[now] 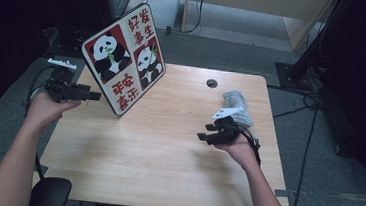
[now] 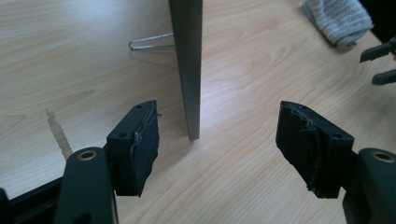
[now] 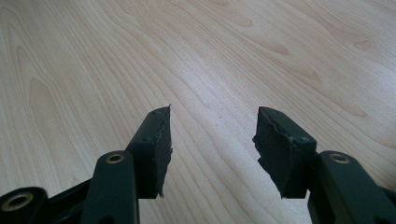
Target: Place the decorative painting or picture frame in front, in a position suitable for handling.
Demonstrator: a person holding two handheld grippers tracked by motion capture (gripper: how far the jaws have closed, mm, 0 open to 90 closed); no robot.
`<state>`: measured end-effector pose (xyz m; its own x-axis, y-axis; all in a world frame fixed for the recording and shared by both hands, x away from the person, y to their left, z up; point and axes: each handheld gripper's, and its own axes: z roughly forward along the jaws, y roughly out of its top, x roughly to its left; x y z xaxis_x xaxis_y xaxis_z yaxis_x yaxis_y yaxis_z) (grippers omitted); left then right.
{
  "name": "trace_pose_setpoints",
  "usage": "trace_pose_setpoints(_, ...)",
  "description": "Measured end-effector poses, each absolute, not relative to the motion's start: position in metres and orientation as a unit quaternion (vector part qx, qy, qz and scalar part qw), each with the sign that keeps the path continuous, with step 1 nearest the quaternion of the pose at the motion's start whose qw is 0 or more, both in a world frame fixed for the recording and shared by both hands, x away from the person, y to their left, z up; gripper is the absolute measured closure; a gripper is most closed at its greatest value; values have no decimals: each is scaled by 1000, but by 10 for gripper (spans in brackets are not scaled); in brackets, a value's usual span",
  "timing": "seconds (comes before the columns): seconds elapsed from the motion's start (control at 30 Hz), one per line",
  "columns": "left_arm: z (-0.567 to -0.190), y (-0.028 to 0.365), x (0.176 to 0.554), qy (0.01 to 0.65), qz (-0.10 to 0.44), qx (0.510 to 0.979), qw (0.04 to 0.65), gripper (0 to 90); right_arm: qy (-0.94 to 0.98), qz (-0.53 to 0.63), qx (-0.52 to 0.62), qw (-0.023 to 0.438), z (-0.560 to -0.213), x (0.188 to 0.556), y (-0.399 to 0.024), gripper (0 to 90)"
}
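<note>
A panda picture board (image 1: 124, 58) with red Chinese characters stands tilted on the wooden table (image 1: 167, 147), near its far left corner. In the left gripper view the board's thin dark edge (image 2: 187, 65) rises straight ahead, with a wire stand (image 2: 149, 43) behind it. My left gripper (image 1: 91, 95) hovers just left of the board, its jaws wide apart and nothing between them (image 2: 217, 149). My right gripper (image 1: 203, 135) sits over the right part of the table, jaws apart over bare wood (image 3: 212, 149).
A folded grey cloth (image 1: 237, 107) lies at the table's right edge, behind my right hand; it also shows in the left gripper view as the cloth (image 2: 338, 21). A round cable hole (image 1: 212, 83) sits near the far edge. Dark stands and cables surround the table.
</note>
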<state>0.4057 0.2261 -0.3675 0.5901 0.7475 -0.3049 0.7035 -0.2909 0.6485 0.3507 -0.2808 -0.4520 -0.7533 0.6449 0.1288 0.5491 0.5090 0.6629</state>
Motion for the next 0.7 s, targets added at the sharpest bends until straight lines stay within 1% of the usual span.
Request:
trace_pose_setpoints(0.37,-336,224,428,451,48,809,374,308,867,354,344,65,-453,351,-282,463)
trace_pose_setpoints(0.7,-316,218,448,449,48,813,367,308,870,350,341,64,-454,352,-281,461)
